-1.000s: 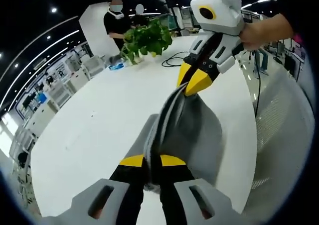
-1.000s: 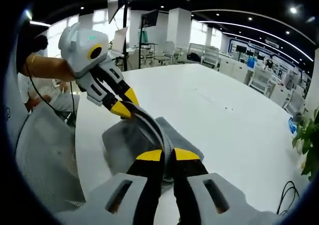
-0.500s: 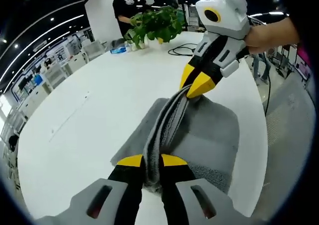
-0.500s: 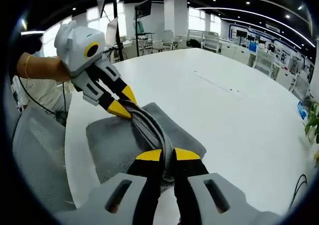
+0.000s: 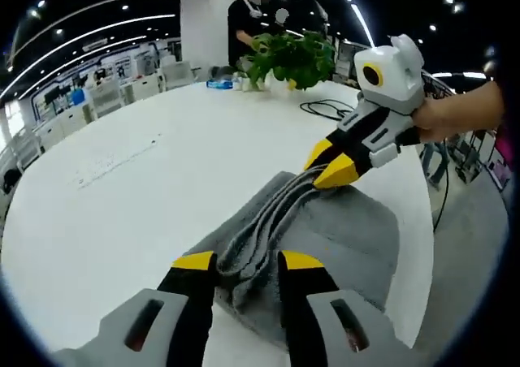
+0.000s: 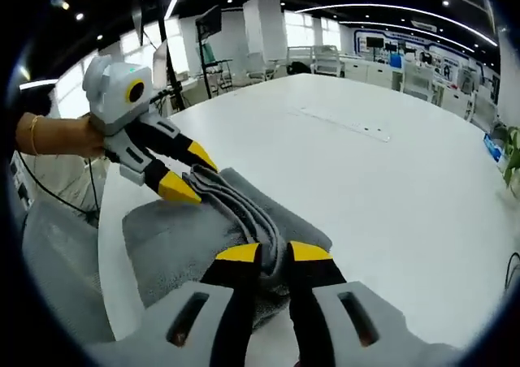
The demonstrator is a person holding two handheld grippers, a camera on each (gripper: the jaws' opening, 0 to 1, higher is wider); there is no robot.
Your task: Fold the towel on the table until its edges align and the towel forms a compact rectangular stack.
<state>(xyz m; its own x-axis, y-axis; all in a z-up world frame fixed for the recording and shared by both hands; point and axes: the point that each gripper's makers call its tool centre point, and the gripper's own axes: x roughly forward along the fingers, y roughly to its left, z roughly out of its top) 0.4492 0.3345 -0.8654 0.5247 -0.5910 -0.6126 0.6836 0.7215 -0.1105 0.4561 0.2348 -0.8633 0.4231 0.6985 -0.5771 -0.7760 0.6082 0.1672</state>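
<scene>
A grey towel lies folded on the white table, its bunched folded edge running between the two grippers. In the left gripper view, my left gripper stands open, its jaws apart on either side of the towel's edge. The right gripper comes in from the right, held by a hand, pinching the far end of that edge. In the right gripper view, my right gripper is shut on the towel. Beyond it, the left gripper has its jaws spread around the fold.
The towel sits close to the table's rounded edge, with a mesh chair just past it. A potted plant, a black cable and a person are at the far side. A wide stretch of white tabletop lies beyond the towel.
The towel has come down from hanging between the grippers to lying flat on the table. My left gripper's jaws have opened and let go of the edge. Both grippers moved lower.
</scene>
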